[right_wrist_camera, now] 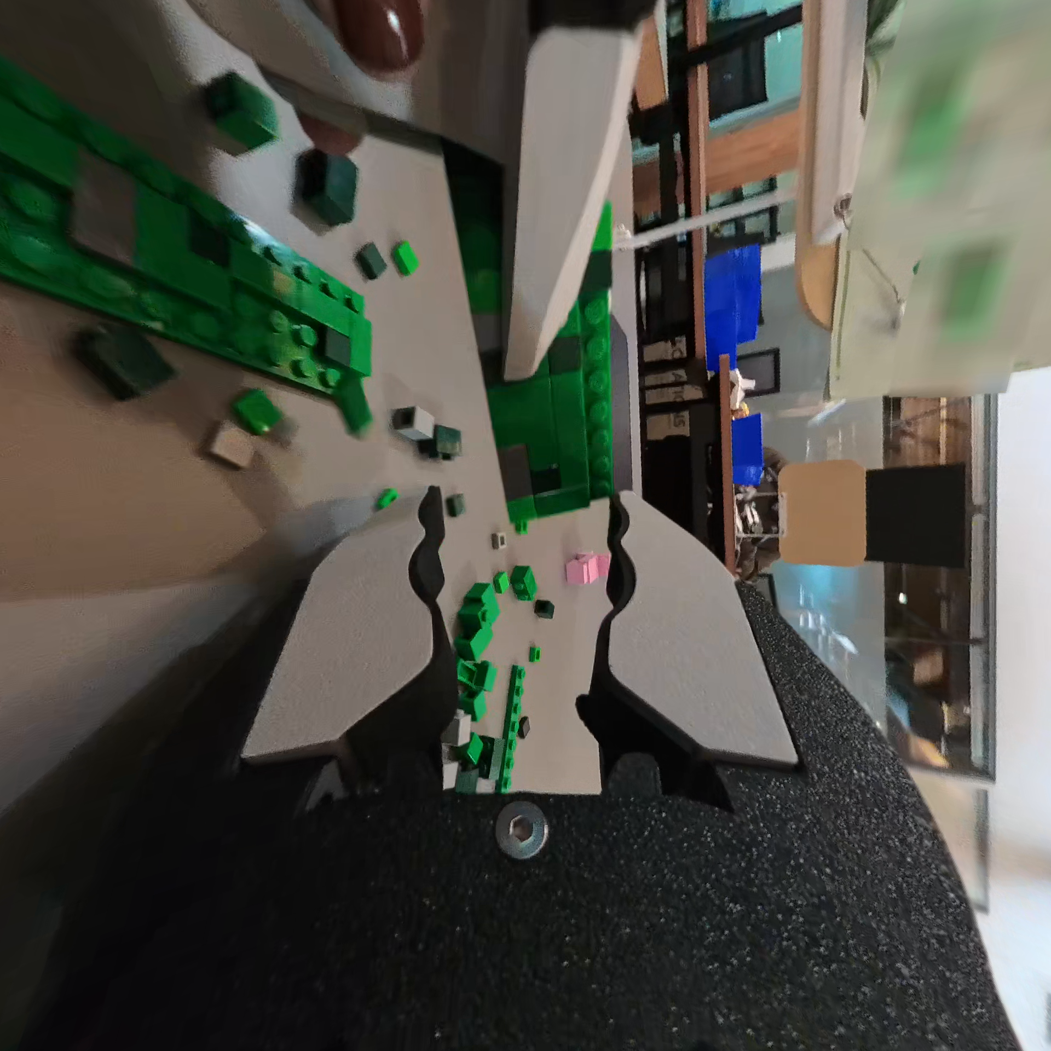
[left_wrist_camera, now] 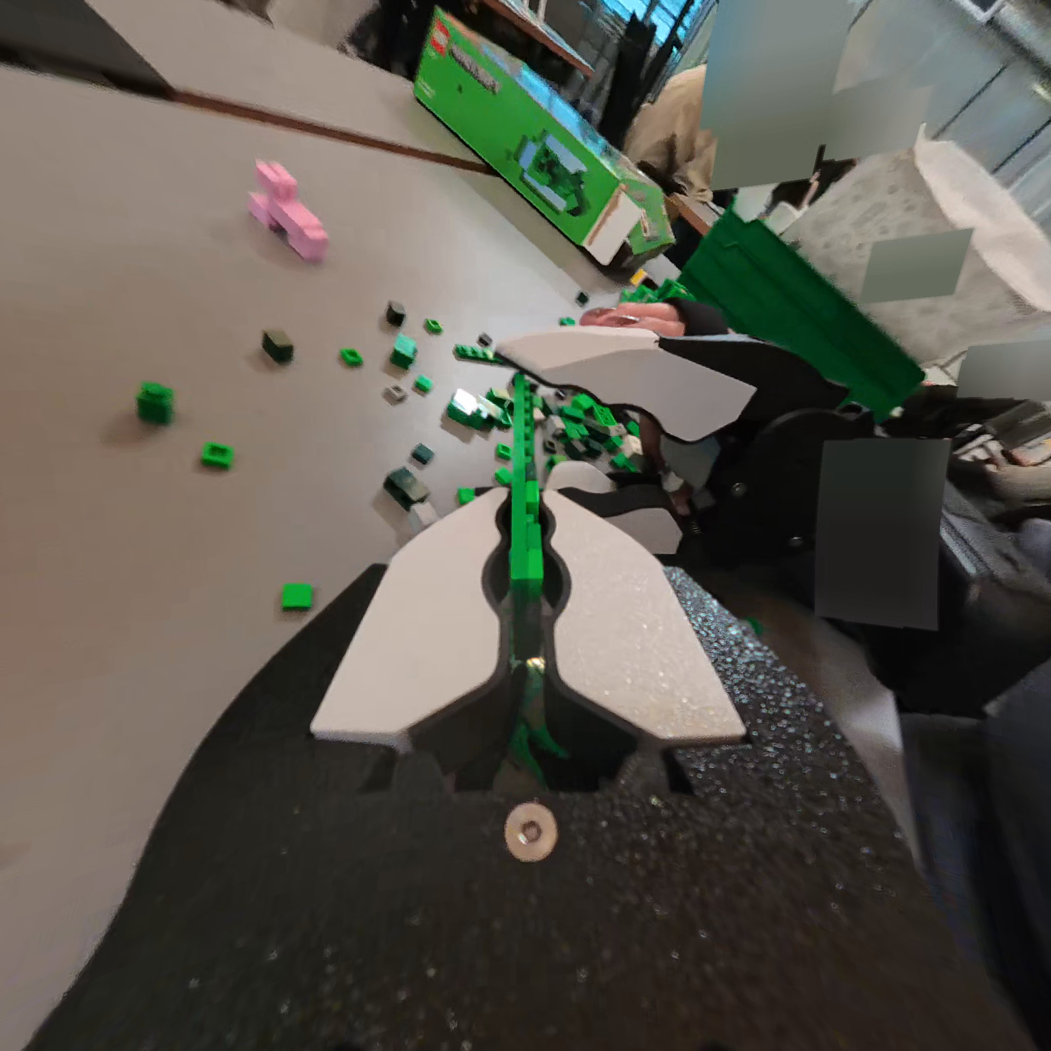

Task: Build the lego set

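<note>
The left gripper [left_wrist_camera: 526, 512] is clamped on a flat green plate assembly [left_wrist_camera: 526, 455] held edge-on, its long axis running straight away from the camera, out over the table [left_wrist_camera: 142, 569]. In the right wrist view the same assembly [right_wrist_camera: 560, 421] appears broadside, studs along one edge, with a white finger of the left gripper lying across it.

The right gripper [right_wrist_camera: 520, 523] has its fingers spread apart with nothing between them; through the gap the table shows a heap of small green bricks [right_wrist_camera: 478, 637] and a long thin green strip [right_wrist_camera: 512, 722].

Another studded green slab [right_wrist_camera: 187, 273] lies to one side, near loose dark green cubes. A pink brick figure [left_wrist_camera: 287, 210] stands alone on open tabletop, well apart from the scattered pieces. Beyond it, near the table's far edge, lies a green set box [left_wrist_camera: 529, 142]; its printing is too blurred to read.
</note>
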Demonstrator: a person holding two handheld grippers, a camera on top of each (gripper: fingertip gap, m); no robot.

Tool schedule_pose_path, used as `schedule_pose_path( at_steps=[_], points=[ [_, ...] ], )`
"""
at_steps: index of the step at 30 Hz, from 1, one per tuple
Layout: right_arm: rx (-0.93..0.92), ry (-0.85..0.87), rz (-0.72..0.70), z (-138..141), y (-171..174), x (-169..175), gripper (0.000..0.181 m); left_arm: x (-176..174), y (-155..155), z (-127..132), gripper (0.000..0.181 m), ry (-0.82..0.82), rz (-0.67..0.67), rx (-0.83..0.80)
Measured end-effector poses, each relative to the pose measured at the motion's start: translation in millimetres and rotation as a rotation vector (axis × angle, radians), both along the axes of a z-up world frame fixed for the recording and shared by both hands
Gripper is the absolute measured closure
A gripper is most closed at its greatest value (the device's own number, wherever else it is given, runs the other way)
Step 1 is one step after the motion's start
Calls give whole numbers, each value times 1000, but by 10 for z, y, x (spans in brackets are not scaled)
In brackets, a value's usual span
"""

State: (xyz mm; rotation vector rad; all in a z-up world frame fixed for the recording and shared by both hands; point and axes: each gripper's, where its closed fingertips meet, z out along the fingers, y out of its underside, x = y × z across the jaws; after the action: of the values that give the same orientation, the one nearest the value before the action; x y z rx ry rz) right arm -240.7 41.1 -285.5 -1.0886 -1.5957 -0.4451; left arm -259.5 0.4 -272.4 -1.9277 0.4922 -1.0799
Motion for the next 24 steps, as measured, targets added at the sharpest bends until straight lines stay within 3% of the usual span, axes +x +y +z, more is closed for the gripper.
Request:
schedule_pose_path(
  at_steps=[4, 7, 9, 12, 14, 18, 21, 22, 24],
  points=[
    [-72, 100, -118, 28, 154, 130, 130, -135, 98, 190, 175, -105, 91, 93],
    [-263, 322, -127, 94, 155, 122, 141, -262, 116, 366, 176, -283, 118, 105],
    [-553, 573, -36, 180, 14, -7, 149, -296, 89, 476, 175, -401, 98, 106],
    [-1077, 954, 287, 571, -365, -187, 143, -255, -7, 601, 175, -522, 9, 120],
    [-1248, 1123, 374, 757, -387, -144, 138, -218, -50, 654, 175, -567, -32, 132],
    [-1351, 1136, 418, 771, -446, -159, 141, -92, -119, 669, 175, -539, -97, 155],
    [-1331, 1126, 444, 799, -470, -168, 170, 50, -157, 583, 175, -449, -147, 148],
    [-1317, 1119, 449, 806, -466, -150, 171, 83, -158, 557, 173, -425, -151, 149],
    [-1312, 1089, 444, 803, -454, -113, 174, 110, -115, 494, 154, -374, -128, 144]
  ],
)
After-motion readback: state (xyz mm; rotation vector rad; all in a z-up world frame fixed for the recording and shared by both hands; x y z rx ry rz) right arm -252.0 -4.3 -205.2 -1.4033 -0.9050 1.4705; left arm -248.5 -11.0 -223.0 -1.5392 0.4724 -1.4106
